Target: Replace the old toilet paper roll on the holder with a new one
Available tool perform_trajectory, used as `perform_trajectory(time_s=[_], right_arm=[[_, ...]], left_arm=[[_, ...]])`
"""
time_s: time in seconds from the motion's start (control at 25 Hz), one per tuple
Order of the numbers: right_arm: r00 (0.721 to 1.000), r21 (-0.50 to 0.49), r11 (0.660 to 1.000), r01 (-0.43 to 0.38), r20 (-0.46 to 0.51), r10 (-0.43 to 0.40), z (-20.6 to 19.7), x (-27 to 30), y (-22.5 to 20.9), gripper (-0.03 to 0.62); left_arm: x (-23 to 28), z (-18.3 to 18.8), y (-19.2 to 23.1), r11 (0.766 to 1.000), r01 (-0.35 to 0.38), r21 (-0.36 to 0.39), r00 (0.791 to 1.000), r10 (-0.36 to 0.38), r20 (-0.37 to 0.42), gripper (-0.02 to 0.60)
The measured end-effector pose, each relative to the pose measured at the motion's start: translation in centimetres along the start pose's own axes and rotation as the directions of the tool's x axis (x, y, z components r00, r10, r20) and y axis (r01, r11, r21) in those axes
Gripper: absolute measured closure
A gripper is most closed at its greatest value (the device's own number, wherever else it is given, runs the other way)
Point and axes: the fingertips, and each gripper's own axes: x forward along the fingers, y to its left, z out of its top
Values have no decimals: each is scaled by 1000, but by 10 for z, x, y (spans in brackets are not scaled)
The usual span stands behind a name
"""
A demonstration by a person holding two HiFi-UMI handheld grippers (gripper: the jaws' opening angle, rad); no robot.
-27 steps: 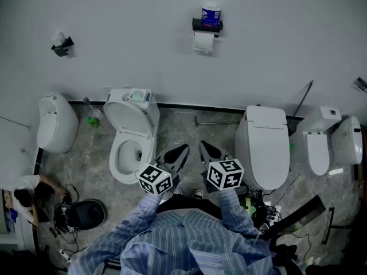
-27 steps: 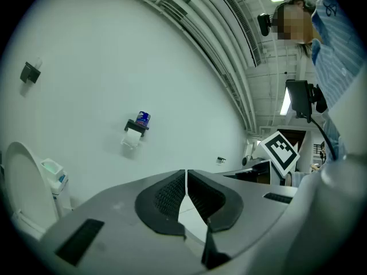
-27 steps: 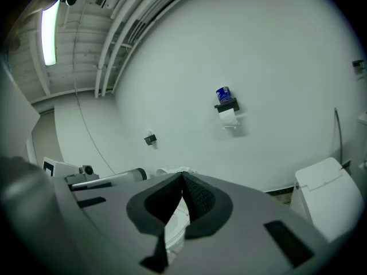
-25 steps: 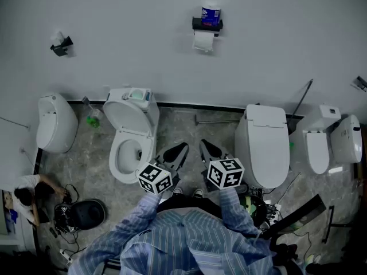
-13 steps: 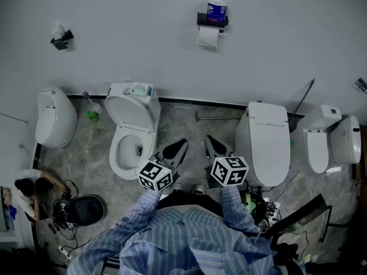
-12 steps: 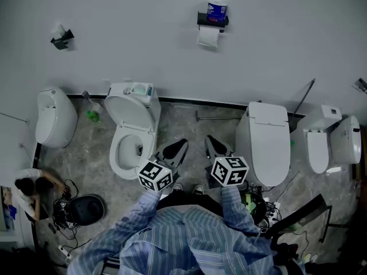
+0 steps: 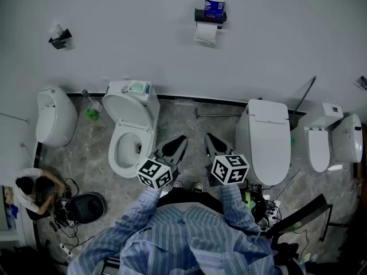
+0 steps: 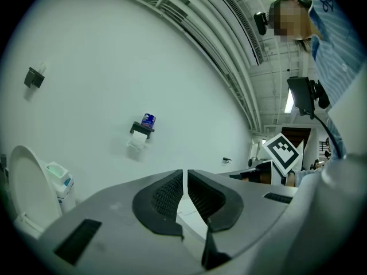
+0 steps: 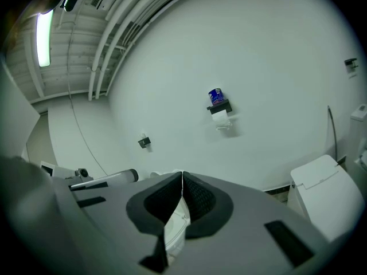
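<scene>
Open floor lane point(image 7: 183, 122) between open-lidded toilet point(image 7: 131, 136) and closed toilet point(image 7: 265, 142), bare wall point(image 7: 132, 33) either side of holder point(image 7: 210, 17), wrapped roll point(image 7: 214, 6) perched on its top, what looks like a rod point(image 7: 218, 114) at wall foot

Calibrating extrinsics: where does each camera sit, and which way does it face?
Head view: on the head, looking steeply down at wall and toilets; striped sleeves, left gripper, right gripper show.
Left gripper view: on left gripper, facing the wall; shut jaws, right gripper's marker cube.
Right gripper view: on right gripper, facing the wall; shut jaws.
Shared: all see the paper holder.
</scene>
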Motion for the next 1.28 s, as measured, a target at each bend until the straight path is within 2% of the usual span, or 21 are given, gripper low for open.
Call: perform_trajectory(time_s=[0.28, 0.44, 0.76, 1.04, 1.28], right_arm=[[1000, -7, 1000, -15, -14, 14, 6, -4, -26, 586], [999, -6, 1000, -23, -23, 23, 4, -6, -41, 586], [999, 25, 999, -41, -26, 41, 10, 4, -62, 586], [999, 30, 999, -27, -33, 28, 18, 36, -80, 586], [999, 34, 999, 1, -37, 0, 46, 91, -106, 586]], left_arm=[[31, -4, -12, 1000, 8, 7, 1000, -8, 1, 574], [45, -15, -21, 1000, 10, 24, 1000, -9, -25, 574], [74, -20, -25, 994, 22, 108, 996, -12, -90, 574], [101, -23, 1, 991, 34, 126, 994, -20, -111, 574], [147, -5, 56, 990, 63, 123, 993, -50, -107, 560]])
